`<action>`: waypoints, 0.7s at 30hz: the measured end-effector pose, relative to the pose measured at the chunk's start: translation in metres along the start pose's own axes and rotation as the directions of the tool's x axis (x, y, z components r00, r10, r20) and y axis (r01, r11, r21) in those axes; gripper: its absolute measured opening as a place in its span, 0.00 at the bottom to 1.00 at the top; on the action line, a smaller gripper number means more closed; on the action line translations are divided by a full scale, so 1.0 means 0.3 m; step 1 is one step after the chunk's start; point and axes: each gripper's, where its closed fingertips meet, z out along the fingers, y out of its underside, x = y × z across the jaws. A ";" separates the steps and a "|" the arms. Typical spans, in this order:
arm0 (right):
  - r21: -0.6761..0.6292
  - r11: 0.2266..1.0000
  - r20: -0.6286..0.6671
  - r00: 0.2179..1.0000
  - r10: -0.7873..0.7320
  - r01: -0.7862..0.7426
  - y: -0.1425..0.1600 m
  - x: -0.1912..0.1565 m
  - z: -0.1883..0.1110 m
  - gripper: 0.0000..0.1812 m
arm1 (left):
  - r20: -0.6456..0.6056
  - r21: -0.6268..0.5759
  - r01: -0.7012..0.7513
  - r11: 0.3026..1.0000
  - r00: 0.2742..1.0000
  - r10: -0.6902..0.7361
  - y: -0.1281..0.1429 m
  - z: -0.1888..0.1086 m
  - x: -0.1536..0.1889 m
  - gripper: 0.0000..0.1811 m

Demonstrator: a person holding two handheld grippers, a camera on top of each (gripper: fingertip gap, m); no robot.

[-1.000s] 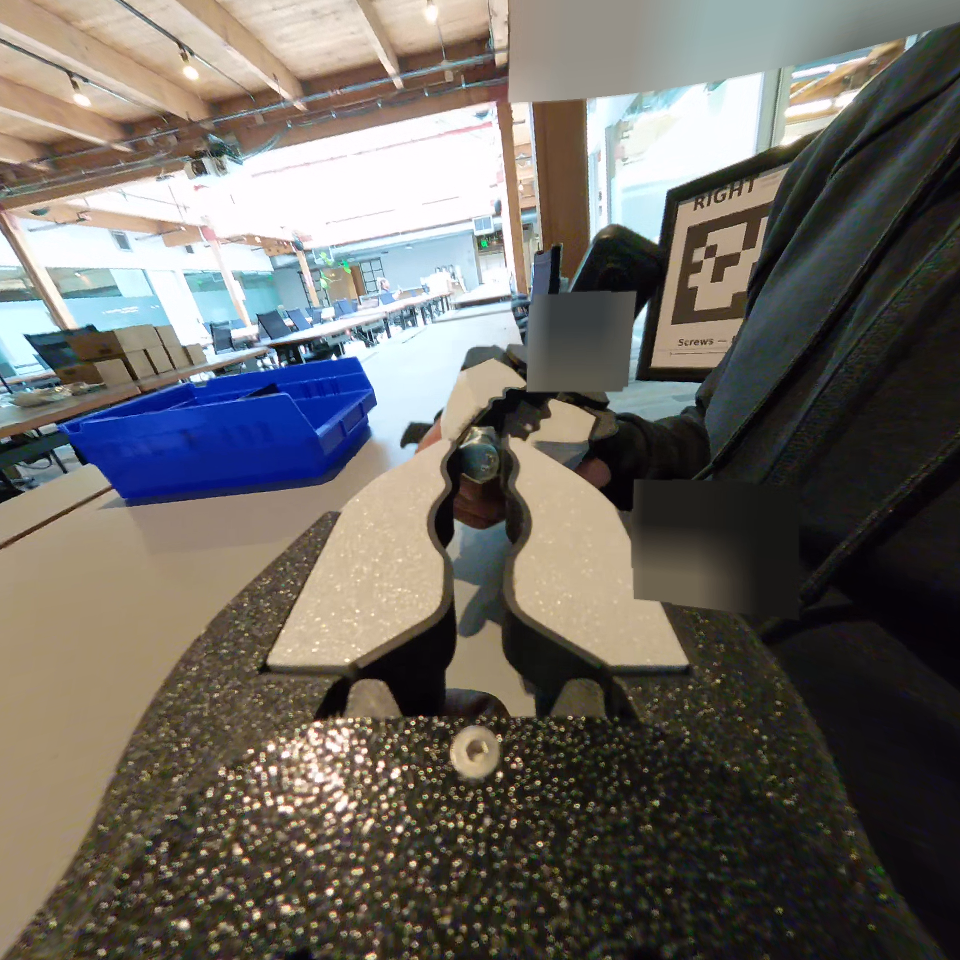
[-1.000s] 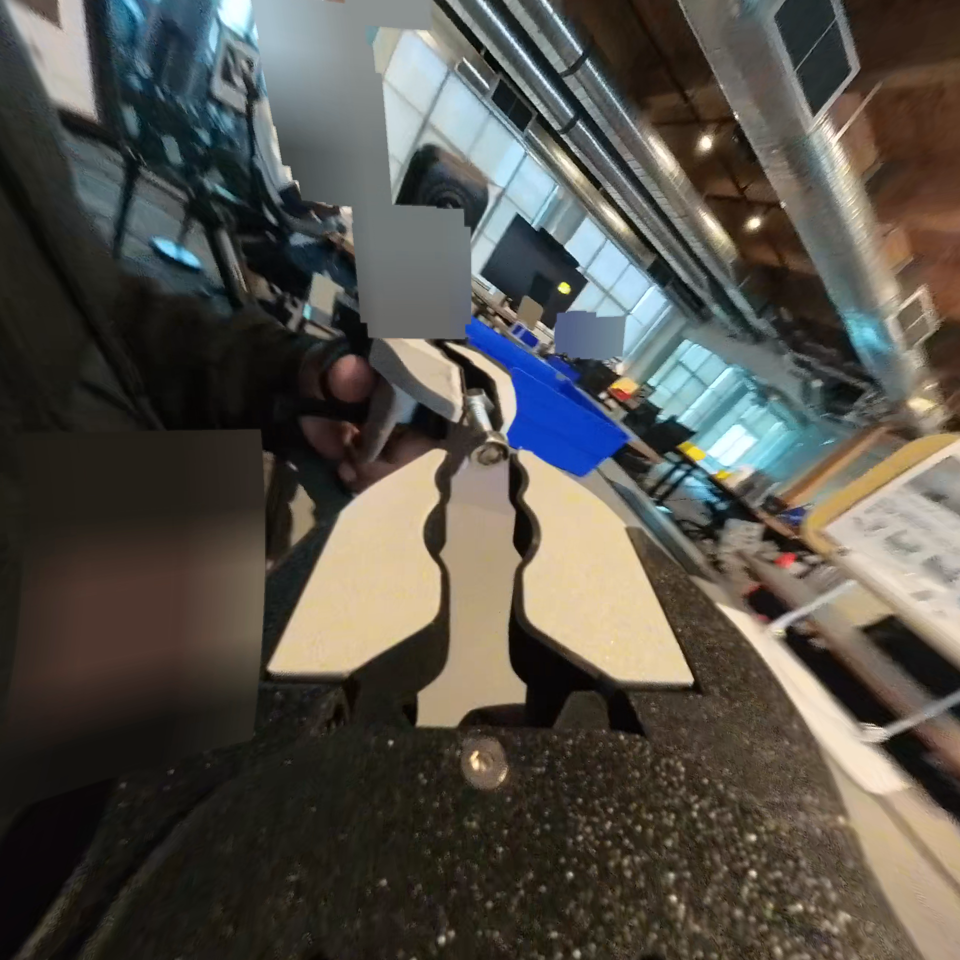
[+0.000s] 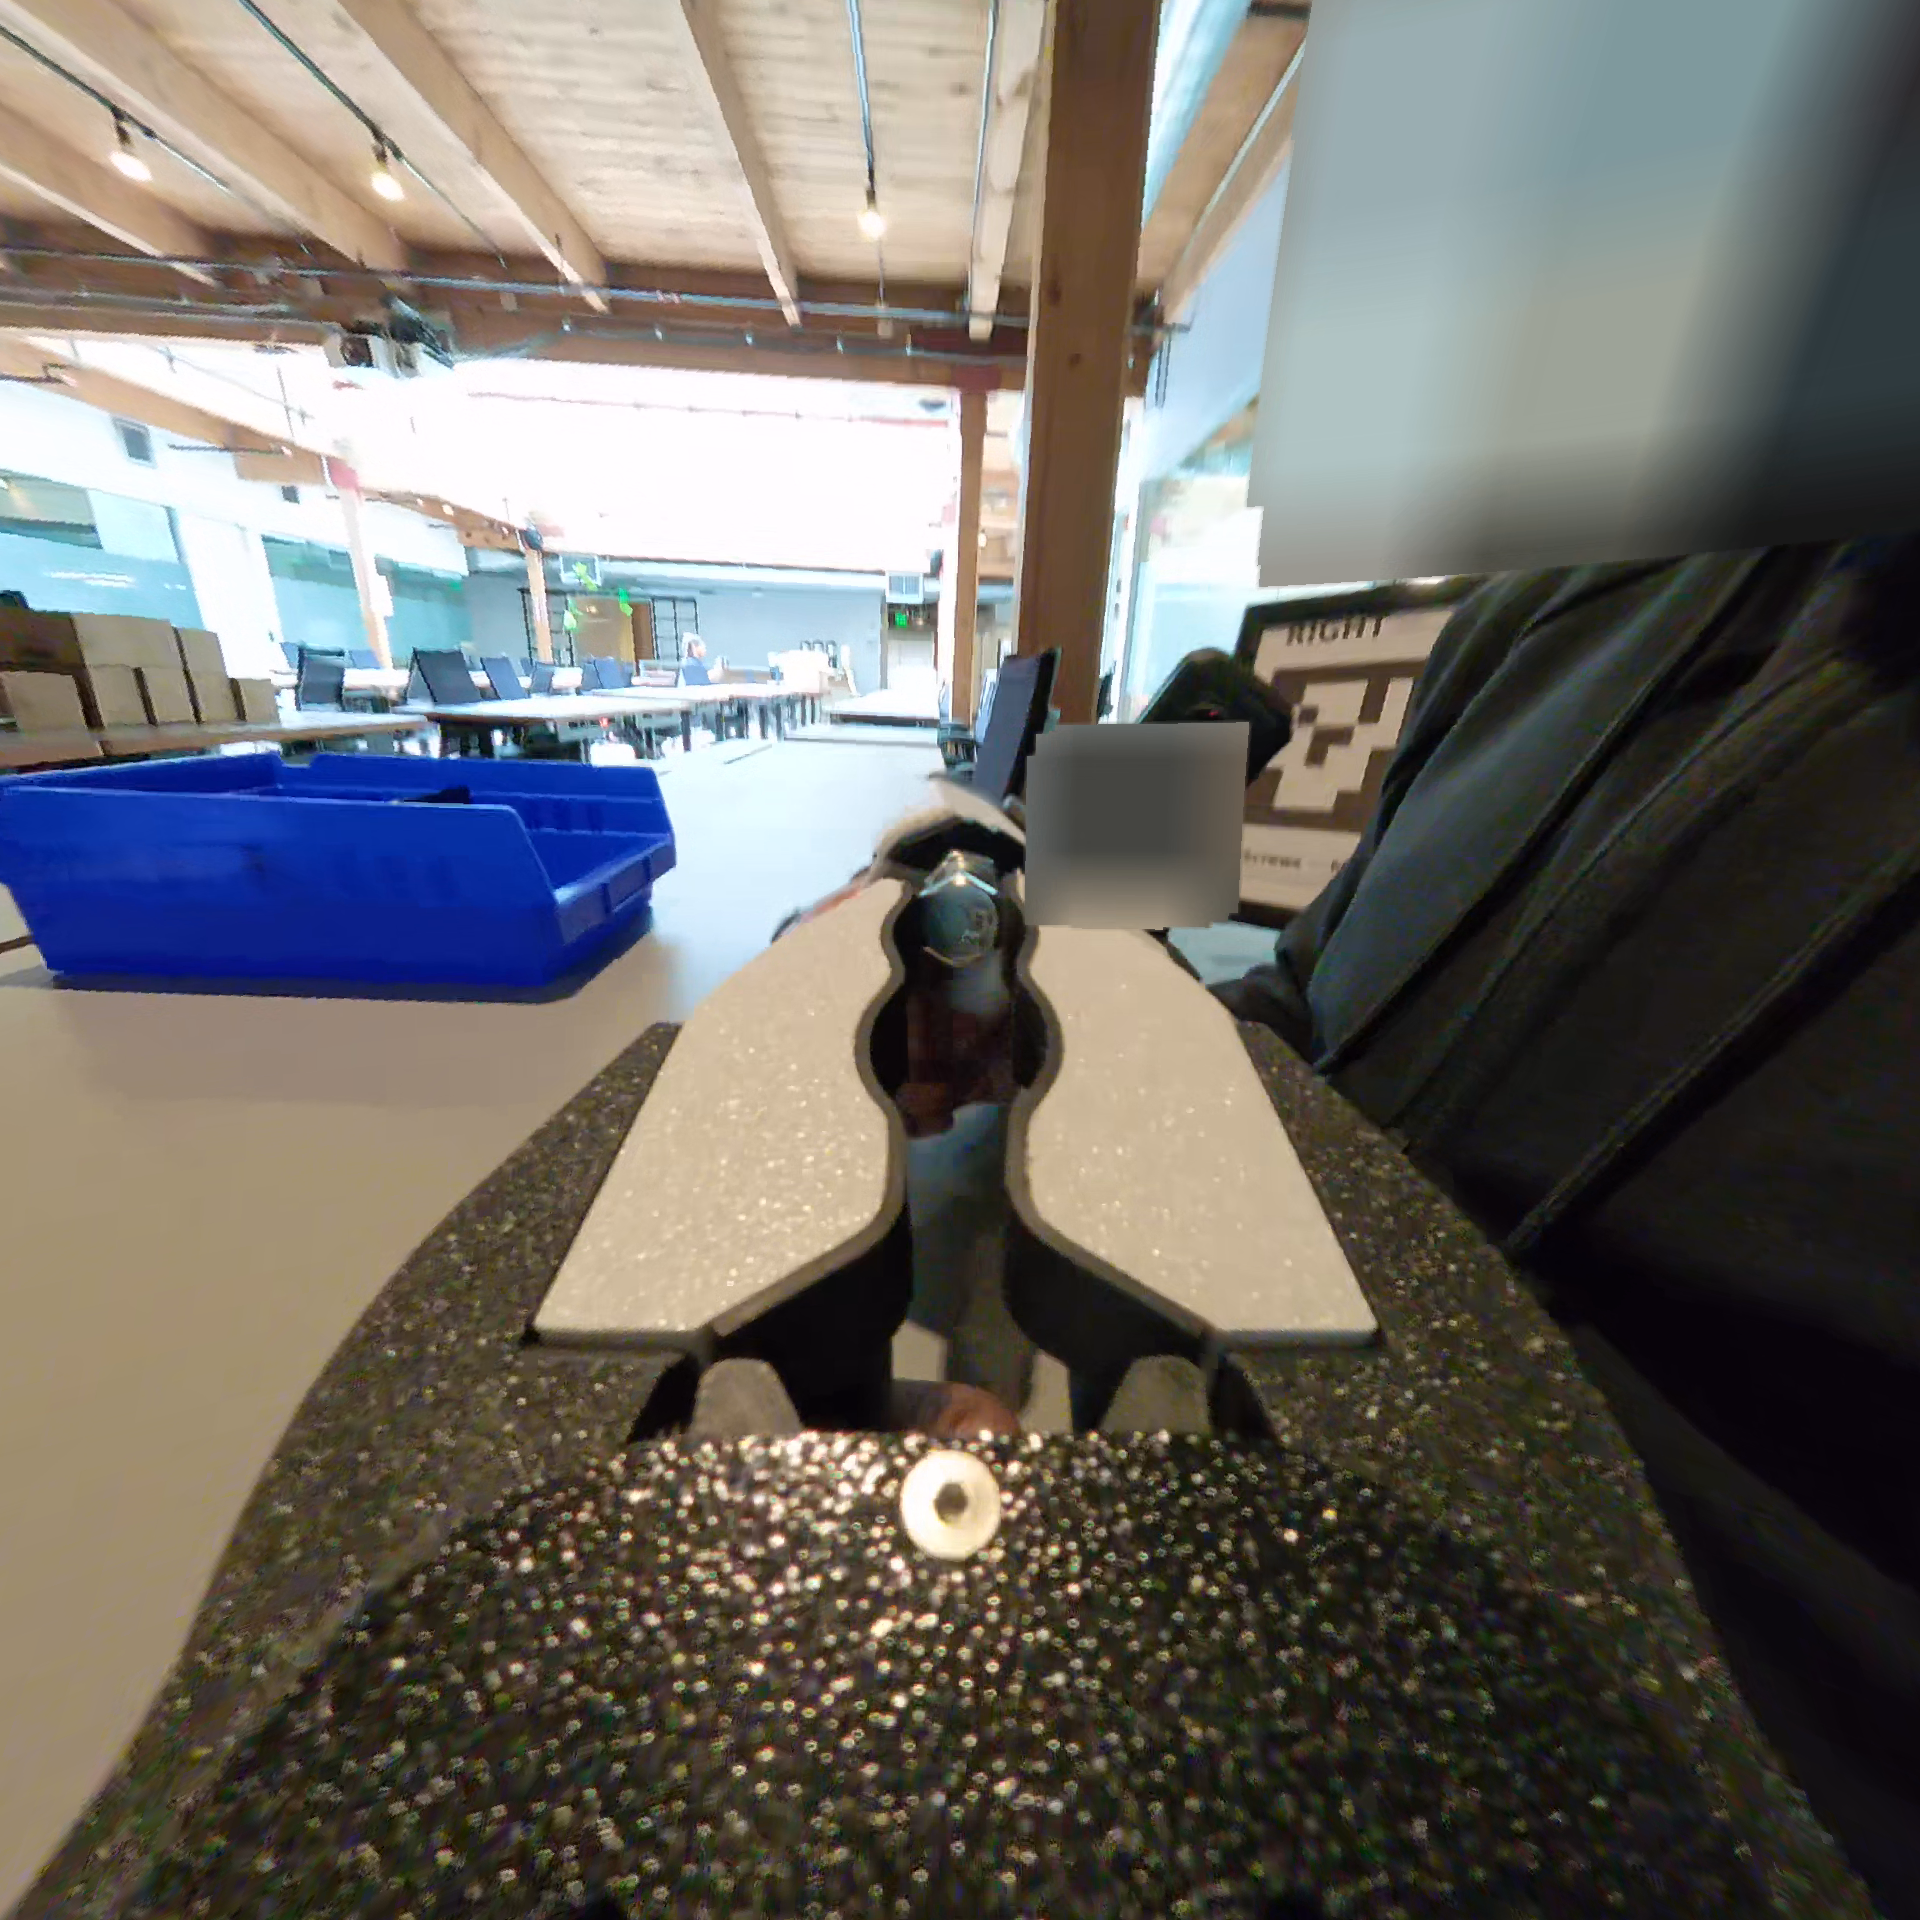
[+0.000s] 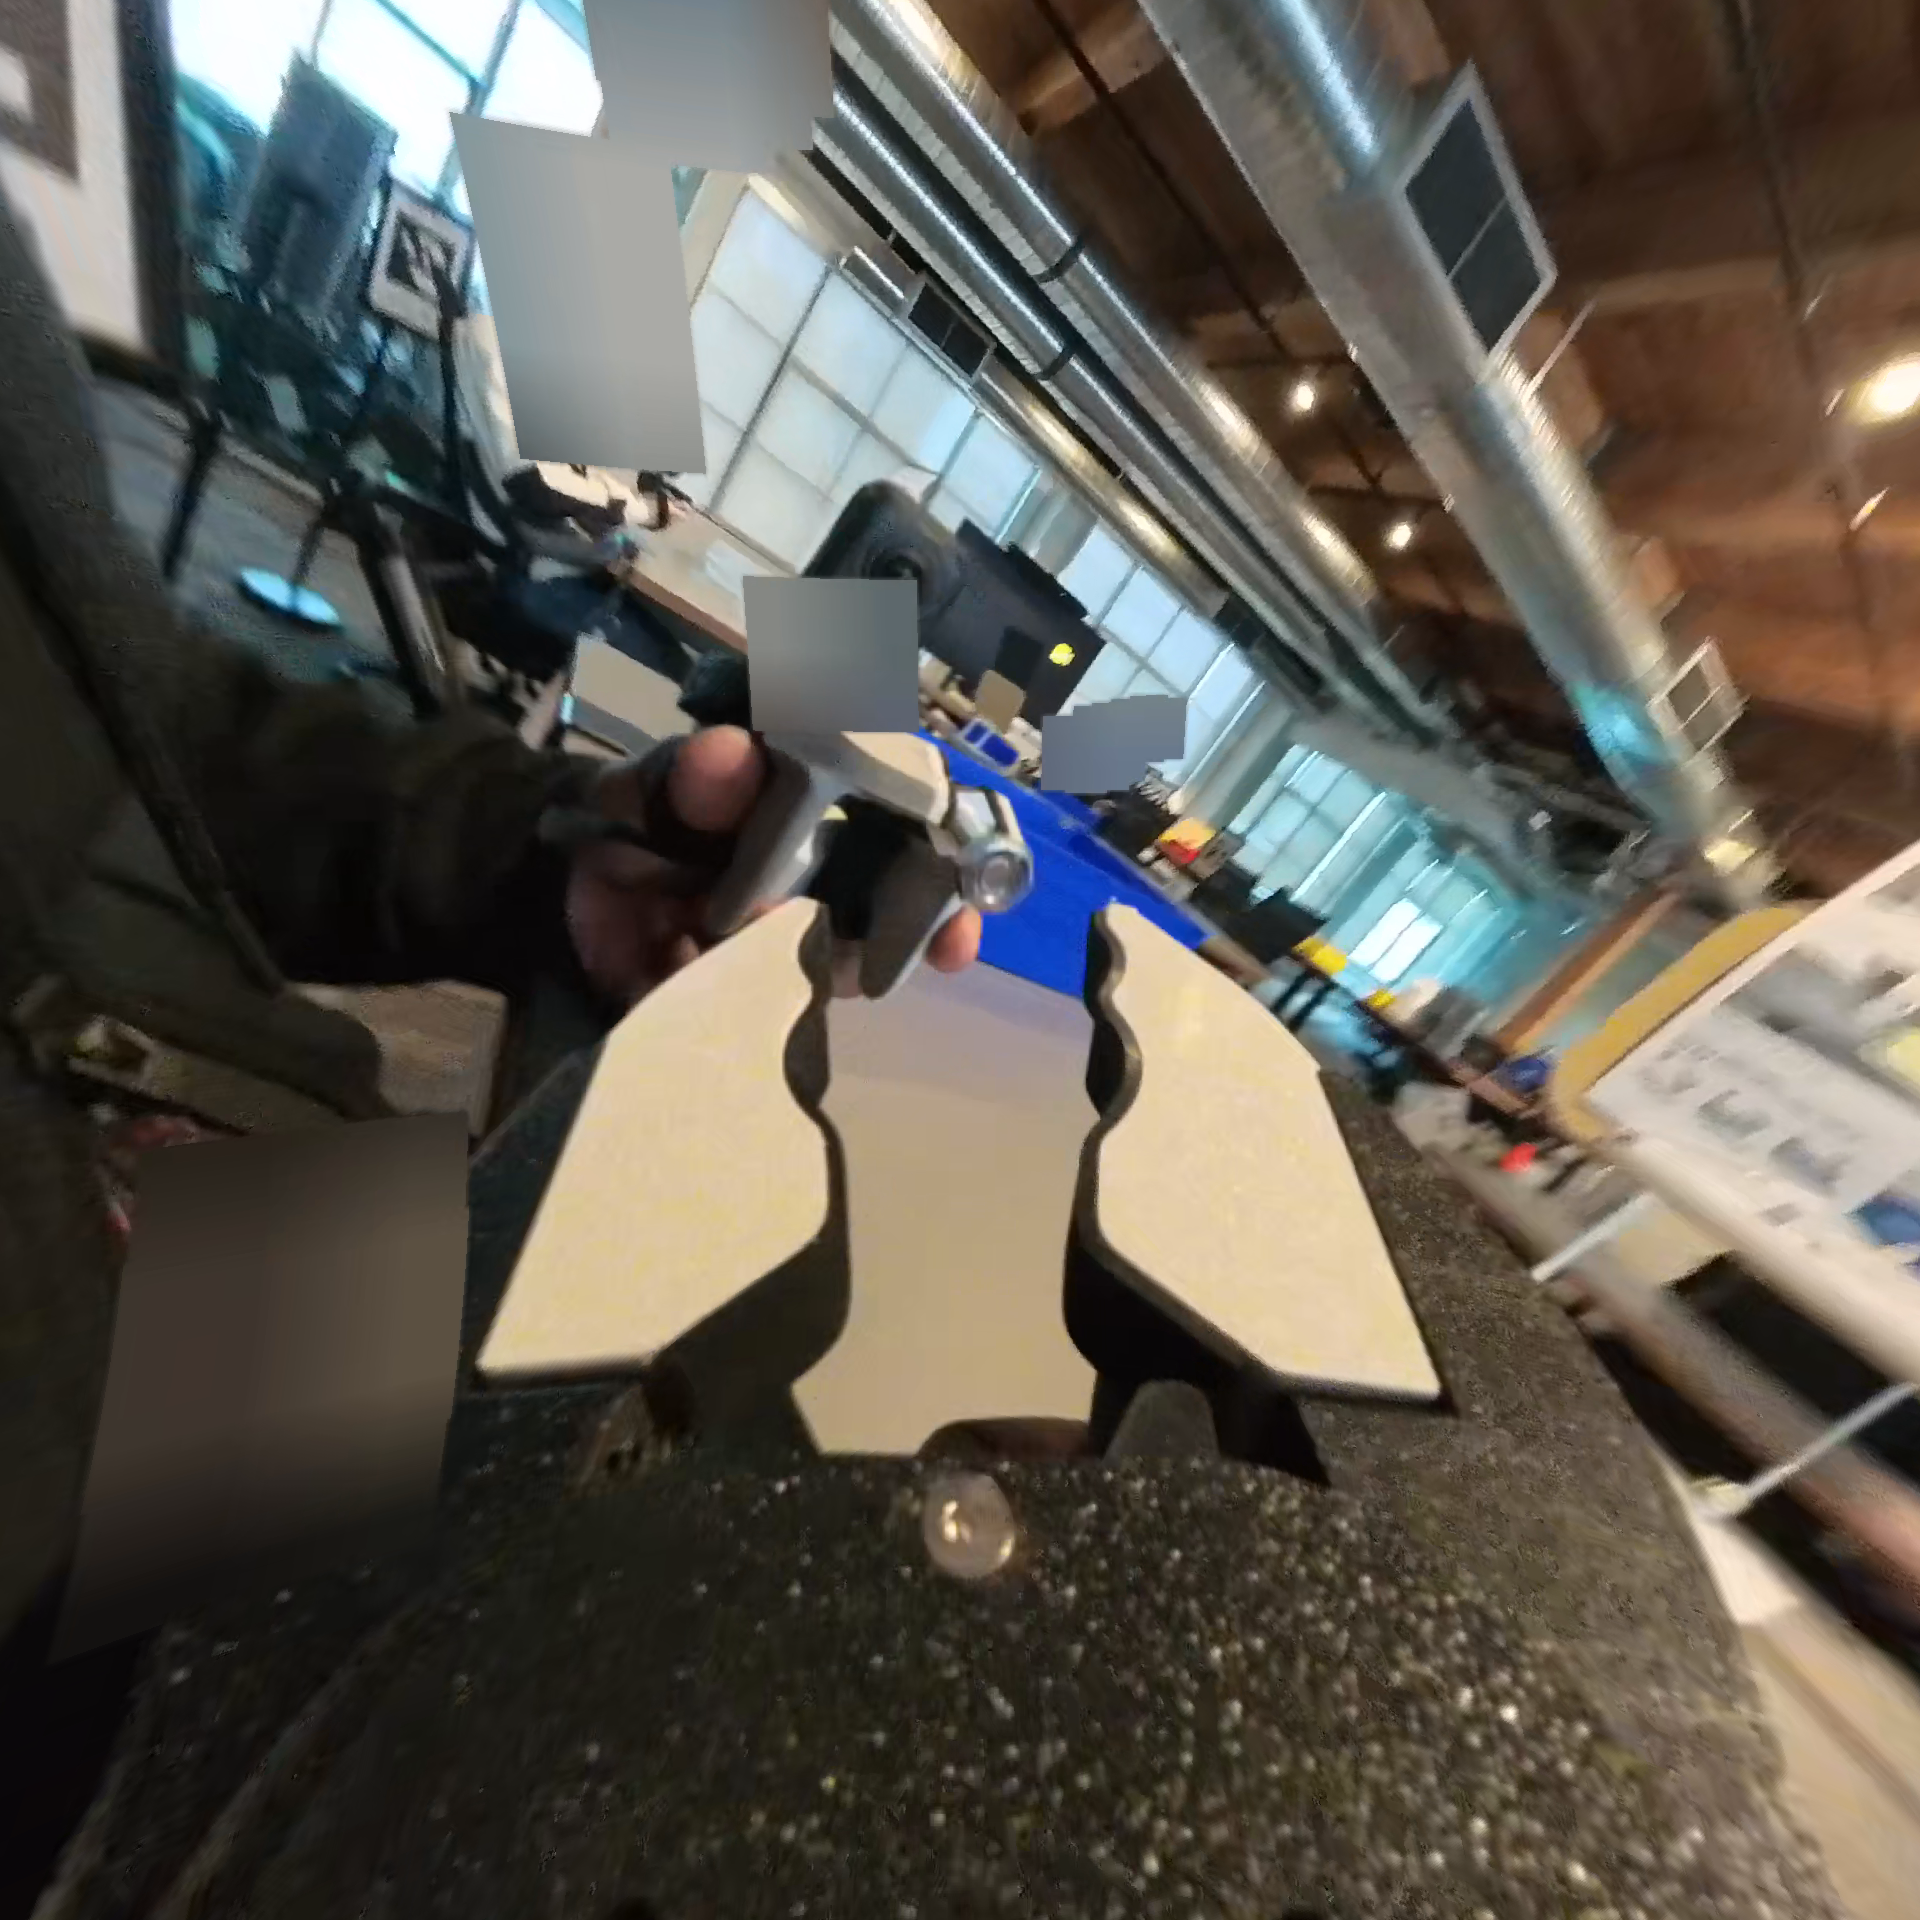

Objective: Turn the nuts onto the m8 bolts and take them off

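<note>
Bolt held at the left fingers, right fingers spread and empty.
Left gripper fingers are clamped on the M8 bolt, its nut at the shank's free end facing the right gripper, whose fingers stand wide, just short of it. Beyond the bolt, a blue bin sits on the tabletop. Judged best: align the right fingers squarely on the nut's flats before closing, then turn about the shank's axis.

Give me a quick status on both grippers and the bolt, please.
Left hand-held gripper shut on bolt. Right hand-held gripper open, empty. Nothing between them.
</note>
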 end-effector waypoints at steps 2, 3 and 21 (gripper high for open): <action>0.010 0.985 0.023 0.984 0.174 -0.175 -0.003 0.012 0.004 0.25 | 0.000 0.051 0.041 0.998 0.999 -0.042 -0.021 -0.012 -0.011 0.08; 0.017 0.961 0.035 0.961 0.276 -0.277 -0.006 0.018 0.008 0.24 | -0.002 0.066 0.061 0.996 0.998 -0.061 -0.026 -0.014 -0.016 0.08; -0.016 0.853 0.071 0.850 0.522 -0.522 0.006 0.017 0.026 0.07 | -0.018 0.012 0.062 0.998 0.998 -0.062 0.001 0.017 0.000 0.08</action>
